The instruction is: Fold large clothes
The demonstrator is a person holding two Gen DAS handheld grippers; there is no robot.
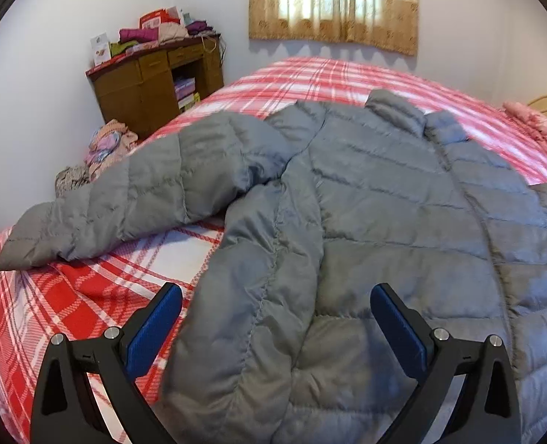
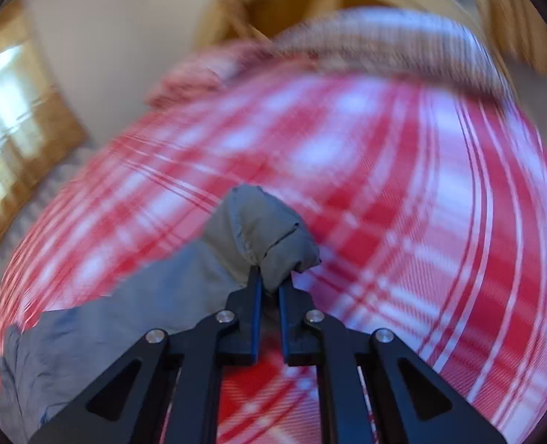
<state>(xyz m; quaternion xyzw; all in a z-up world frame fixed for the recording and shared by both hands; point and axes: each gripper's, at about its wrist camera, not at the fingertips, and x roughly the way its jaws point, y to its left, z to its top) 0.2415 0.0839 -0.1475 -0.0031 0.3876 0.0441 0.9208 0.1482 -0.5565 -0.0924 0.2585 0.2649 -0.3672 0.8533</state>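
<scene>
Right hand-held gripper [image 2: 271,277] is closed on a puffy end of the grey quilted down jacket [image 1: 365,222], most probably a sleeve cuff [image 2: 266,233], with only a small pinch of cloth between its black fingers. The rest of this sleeve hangs from the grip toward the lower left of the right wrist view. Left hand-held gripper [image 1: 275,327] is open, its blue pads [image 1: 155,333] standing wide apart just above the lower hem part of the jacket, and nothing is between them.

The jacket lies spread on the bed with the red and white checked blanket [image 1: 70,296], its collar [image 1: 395,109] toward the far side near the window with beige curtains [image 1: 332,3]. One sleeve [image 1: 99,211] reaches out from the jacket body toward the near left corner of the bed.

The risks, as I judge them: the pinch is shallow and the filling is slippery, so the cuff could slide out if the pull is fast; the right view is strongly blurred, which suggests quick motion. If the sleeve is drawn across while the body is not held, the whole jacket may drag over the blanket and wrinkle instead of folding. The puffy layers may also spring back open. The left hand-held gripper could close on the blanket together with the hem.
</scene>
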